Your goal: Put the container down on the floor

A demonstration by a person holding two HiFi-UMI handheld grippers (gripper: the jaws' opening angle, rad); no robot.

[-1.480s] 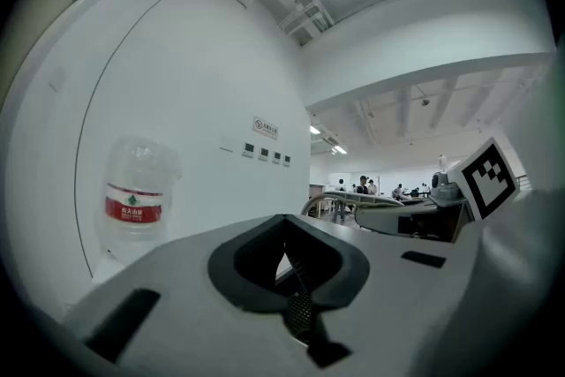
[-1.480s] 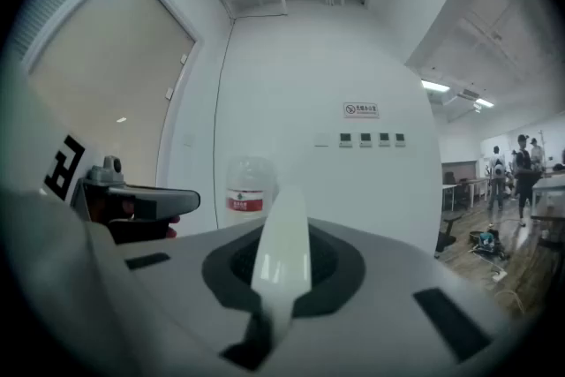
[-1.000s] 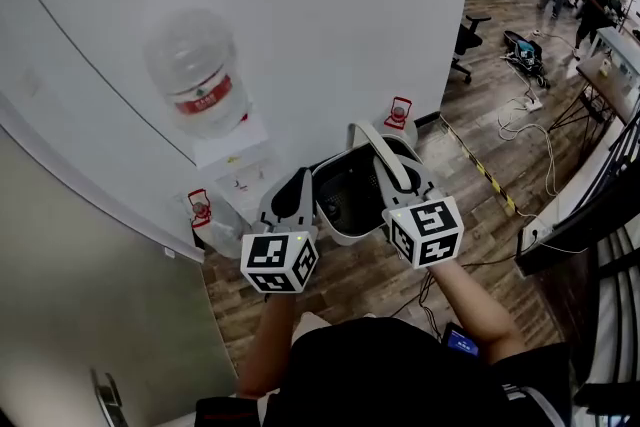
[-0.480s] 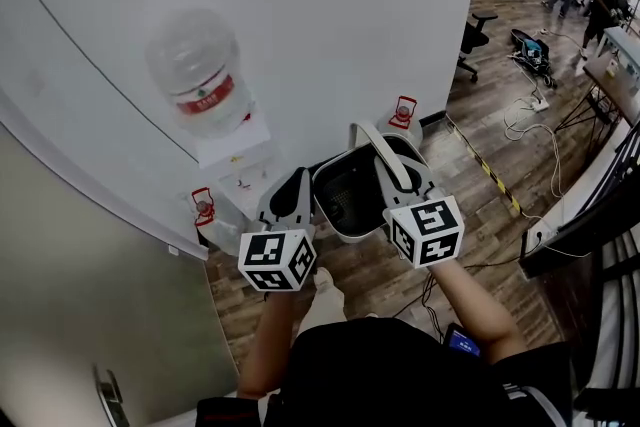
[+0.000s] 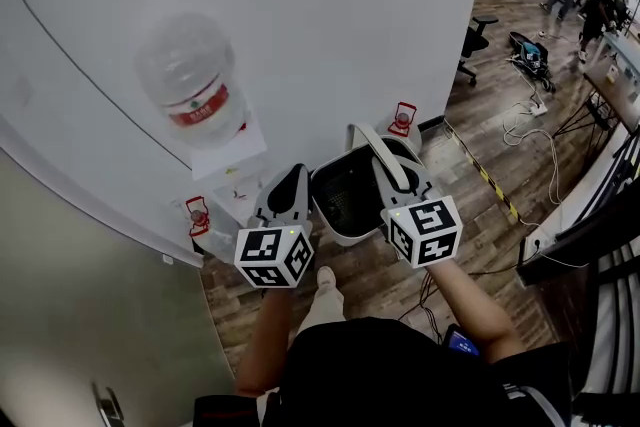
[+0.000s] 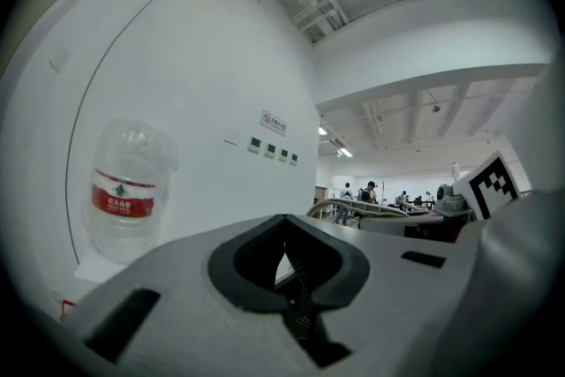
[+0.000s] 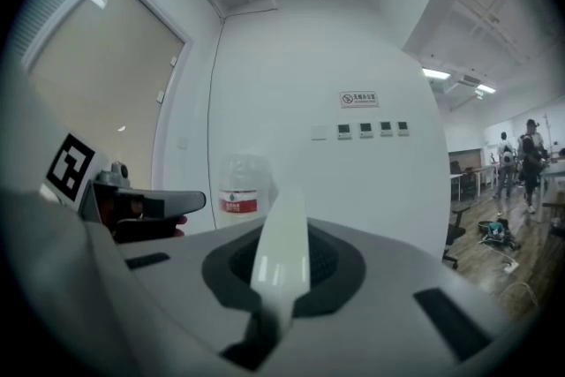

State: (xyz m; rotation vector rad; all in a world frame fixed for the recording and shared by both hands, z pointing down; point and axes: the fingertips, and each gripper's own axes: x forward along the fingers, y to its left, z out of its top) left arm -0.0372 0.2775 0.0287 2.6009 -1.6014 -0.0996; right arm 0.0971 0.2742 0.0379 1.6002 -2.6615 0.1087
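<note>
Container (image 5: 345,205) still hangs clear of the floor (image 5: 470,215) from right tongs (image 5: 385,173).

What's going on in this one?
A person is carrying a white container with two handheld grippers. The right gripper is shut on its raised handle. The left gripper sits at the container's left rim with jaws that look closed; whether it pinches the rim is unclear. The container hangs above the wooden floor, beside a water dispenser, not yet set down.
</note>
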